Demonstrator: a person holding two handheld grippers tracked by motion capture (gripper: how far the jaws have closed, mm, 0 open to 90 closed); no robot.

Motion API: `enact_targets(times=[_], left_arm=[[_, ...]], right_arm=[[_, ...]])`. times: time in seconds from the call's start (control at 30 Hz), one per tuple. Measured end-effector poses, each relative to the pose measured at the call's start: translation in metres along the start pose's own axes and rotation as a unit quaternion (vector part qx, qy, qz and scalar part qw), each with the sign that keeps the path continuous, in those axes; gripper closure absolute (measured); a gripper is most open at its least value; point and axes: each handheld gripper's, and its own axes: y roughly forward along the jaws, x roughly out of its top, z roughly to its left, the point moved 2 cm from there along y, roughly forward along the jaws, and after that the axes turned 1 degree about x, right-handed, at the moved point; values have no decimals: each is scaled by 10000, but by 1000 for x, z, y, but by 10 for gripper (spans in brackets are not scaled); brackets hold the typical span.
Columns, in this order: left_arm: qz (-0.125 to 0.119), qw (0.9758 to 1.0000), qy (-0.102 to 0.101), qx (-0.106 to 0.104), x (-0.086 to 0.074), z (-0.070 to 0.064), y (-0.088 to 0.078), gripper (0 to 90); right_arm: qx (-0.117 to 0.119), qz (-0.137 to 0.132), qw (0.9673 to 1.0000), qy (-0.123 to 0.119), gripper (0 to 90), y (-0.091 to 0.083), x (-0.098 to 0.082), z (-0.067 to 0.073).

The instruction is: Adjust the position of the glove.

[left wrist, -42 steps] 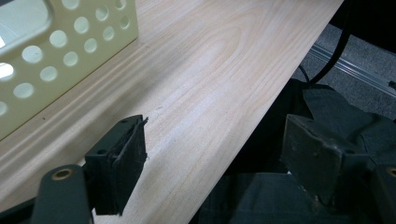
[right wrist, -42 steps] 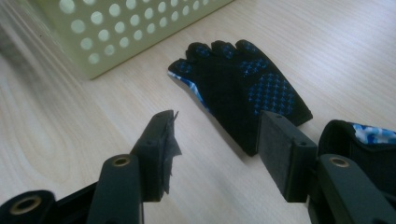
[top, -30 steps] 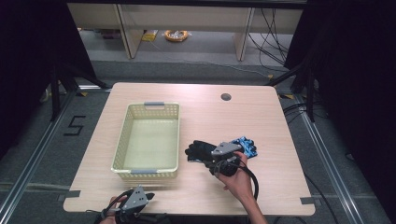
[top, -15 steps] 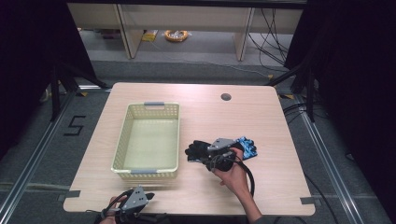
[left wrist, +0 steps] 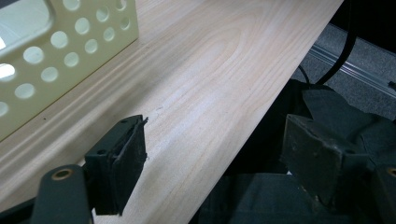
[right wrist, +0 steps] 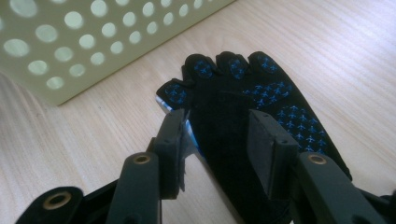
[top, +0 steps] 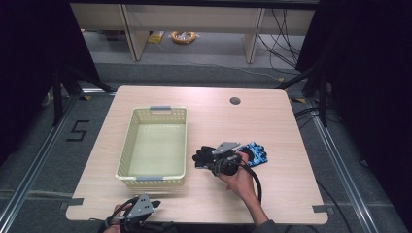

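Note:
A black five-toed sock with blue grip dots lies flat on the table just right of the basket. In the high view its black toes point toward the basket, and blue patterned fabric shows behind the hand. My right gripper is low over the sock, its jaws straddling the sock's middle and left edge. They have just been closing a little with the fabric between them, and I see no firm pinch. My left gripper rests at the table's near edge, open and holding nothing.
A pale yellow perforated basket stands on the left half of the wooden table, with nothing inside. Its wall rises close in front of the sock. A round cable hole sits near the far edge.
My right hand has slid a little to the left, toward the basket, over the sock. The left gripper has stayed in place.

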Motion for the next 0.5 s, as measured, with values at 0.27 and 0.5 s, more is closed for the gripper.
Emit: enact_targets(times=[0.27,0.5], left_arm=[[3,10000,-4,-4,0,0,0,217],[-44,10000,16,-31,0,-1,1,217]], right_arm=[[-7,234,9997,39,626,12,-3,-3],[-52,223,9997,-6,743,14,-4,-8]])
